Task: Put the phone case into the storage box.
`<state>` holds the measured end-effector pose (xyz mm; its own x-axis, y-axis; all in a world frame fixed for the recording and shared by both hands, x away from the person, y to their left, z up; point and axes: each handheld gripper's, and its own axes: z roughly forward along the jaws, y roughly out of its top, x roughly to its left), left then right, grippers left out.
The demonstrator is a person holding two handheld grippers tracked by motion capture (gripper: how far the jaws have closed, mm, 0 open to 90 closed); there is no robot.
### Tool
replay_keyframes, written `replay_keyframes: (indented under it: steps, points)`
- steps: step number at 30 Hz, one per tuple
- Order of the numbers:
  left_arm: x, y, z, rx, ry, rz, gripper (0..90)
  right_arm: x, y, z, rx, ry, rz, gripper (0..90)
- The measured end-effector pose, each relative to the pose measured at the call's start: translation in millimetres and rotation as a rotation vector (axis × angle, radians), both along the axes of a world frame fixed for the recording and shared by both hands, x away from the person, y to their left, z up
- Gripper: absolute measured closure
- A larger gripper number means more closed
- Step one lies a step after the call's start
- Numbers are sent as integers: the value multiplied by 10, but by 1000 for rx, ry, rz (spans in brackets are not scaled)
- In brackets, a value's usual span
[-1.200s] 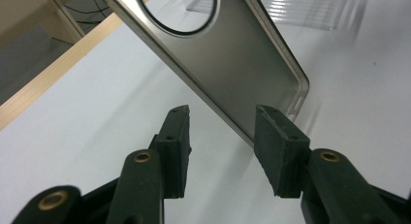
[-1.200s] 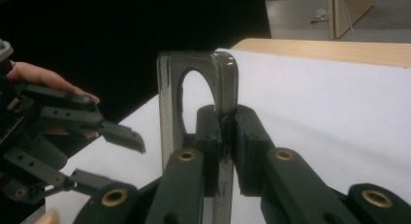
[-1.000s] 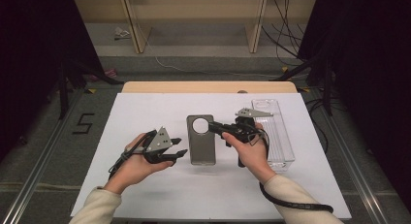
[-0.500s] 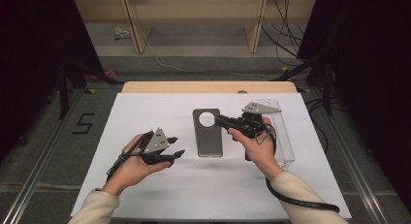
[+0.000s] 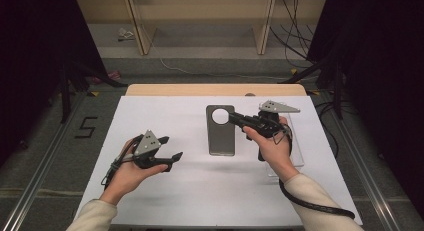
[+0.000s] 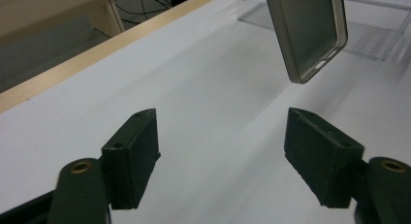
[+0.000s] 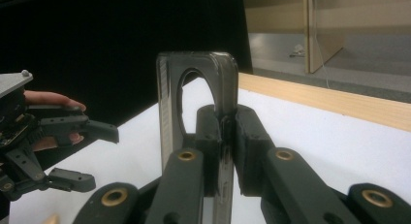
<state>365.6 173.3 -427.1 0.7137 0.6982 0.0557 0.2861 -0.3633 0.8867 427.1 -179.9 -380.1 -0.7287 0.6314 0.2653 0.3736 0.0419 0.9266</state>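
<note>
The right tool (image 5: 234, 117) is gripping the grey phone case (image 5: 220, 133) by its rim, lifting it above the desk (image 5: 150, 111) — the left tool (image 5: 170, 148), jaws just opening and empty, is waiting nearby; the handover seems not yet done.

You see a phone case (image 5: 220, 131) of grey, half-clear soft plastic; its rim looks glossy and its inner face matt. The jaws of your right gripper (image 7: 226, 132) are matt black plastic with brass-coloured rivets. The table (image 5: 165, 116) has a smooth, matt white top and a pale wooden edge. At the right of the frame, the tray (image 5: 297, 151) is clear, shiny plastic.
</note>
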Motion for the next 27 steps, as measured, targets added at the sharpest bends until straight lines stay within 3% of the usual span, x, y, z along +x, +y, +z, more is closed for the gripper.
replay_keyframes:
  steps: [12,27]
  points:
    - [-33,75,-11,-18,-15,25,153,13,-55,41,13,-4,-12,825]
    - [-39,128,-42,7,-19,71,39,37,-161,108,28,-23,-40,824]
